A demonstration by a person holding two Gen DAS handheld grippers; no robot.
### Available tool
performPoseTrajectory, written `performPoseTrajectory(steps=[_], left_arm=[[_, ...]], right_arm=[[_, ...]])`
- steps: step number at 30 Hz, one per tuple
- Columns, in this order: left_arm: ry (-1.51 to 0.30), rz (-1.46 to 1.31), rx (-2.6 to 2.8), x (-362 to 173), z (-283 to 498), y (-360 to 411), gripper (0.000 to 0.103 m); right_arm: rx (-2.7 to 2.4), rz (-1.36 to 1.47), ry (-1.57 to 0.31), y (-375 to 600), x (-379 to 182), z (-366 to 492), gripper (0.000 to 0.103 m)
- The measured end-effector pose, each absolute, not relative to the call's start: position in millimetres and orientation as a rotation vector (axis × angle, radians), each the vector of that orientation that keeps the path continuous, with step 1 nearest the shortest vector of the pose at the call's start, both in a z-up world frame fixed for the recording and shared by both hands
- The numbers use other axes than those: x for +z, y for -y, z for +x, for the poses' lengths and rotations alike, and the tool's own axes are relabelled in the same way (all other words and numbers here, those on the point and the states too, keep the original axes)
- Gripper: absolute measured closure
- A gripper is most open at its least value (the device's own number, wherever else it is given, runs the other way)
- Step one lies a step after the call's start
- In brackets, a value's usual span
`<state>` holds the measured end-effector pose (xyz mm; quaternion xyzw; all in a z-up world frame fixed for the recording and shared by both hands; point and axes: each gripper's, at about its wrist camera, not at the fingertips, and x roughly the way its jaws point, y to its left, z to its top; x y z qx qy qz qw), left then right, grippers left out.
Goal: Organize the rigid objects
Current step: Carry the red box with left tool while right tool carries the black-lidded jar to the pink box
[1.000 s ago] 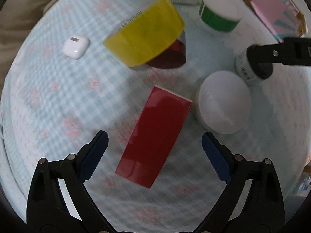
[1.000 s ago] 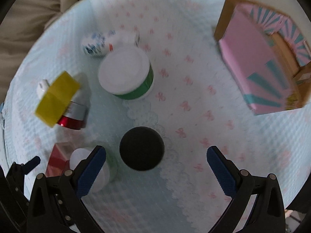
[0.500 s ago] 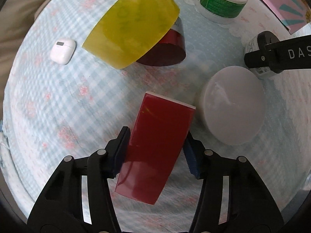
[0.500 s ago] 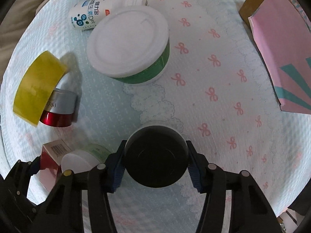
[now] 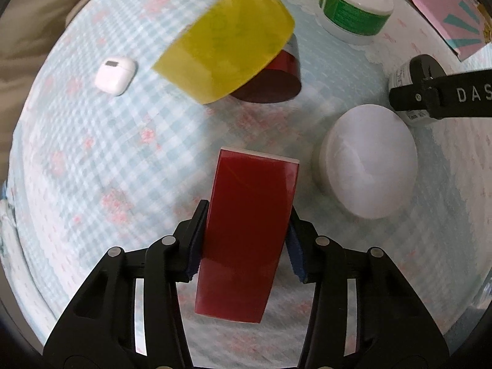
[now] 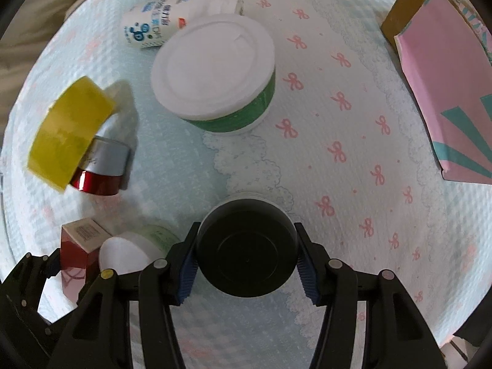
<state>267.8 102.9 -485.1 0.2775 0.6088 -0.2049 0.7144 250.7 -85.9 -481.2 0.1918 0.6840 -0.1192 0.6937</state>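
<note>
My left gripper (image 5: 244,243) is shut on a red box (image 5: 249,230), its blue pads pressing both long sides. The box also shows in the right wrist view (image 6: 75,252). My right gripper (image 6: 246,261) is shut on a black-lidded jar (image 6: 246,246), which also shows in the left wrist view (image 5: 415,89). A yellow tape roll (image 5: 227,40) leans on a red and silver jar (image 5: 276,73). A white-lidded jar (image 5: 369,163) stands right of the red box. A green tub with a white lid (image 6: 215,77) stands behind the black-lidded jar.
A white earbud case (image 5: 115,75) lies at the left on the blue checked cloth (image 5: 92,169). A white bottle (image 6: 172,21) lies on its side behind the green tub. A pink and teal box (image 6: 442,77) sits at the far right.
Both grippers moved forward and closed. The left one went from open around the red box to shut on it. The right one closed on the black-lidded jar.
</note>
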Motion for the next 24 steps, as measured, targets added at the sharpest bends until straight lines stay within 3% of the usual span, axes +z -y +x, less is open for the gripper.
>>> performPoseTrajectory(steps=[7,13,24], left_arm=[[-1.32,0.549,-0.413,-436.1,265.8,-116.9,0.062],[-1.257,0.466,-0.433,-357.9,251.0,-100.7,0.062],[-1.065,0.439,-0.595,-226.1,229.6,16.7,0.062]], right_arm=[[-0.241,0.38,-1.462,85.2,-440.5,237.5,0.051],[-0.215,0.367,-1.395,93.6,-369.8,210.9,0.051],[-0.219,0.309,-1.246,180.2,-231.7,173.7,0.051]])
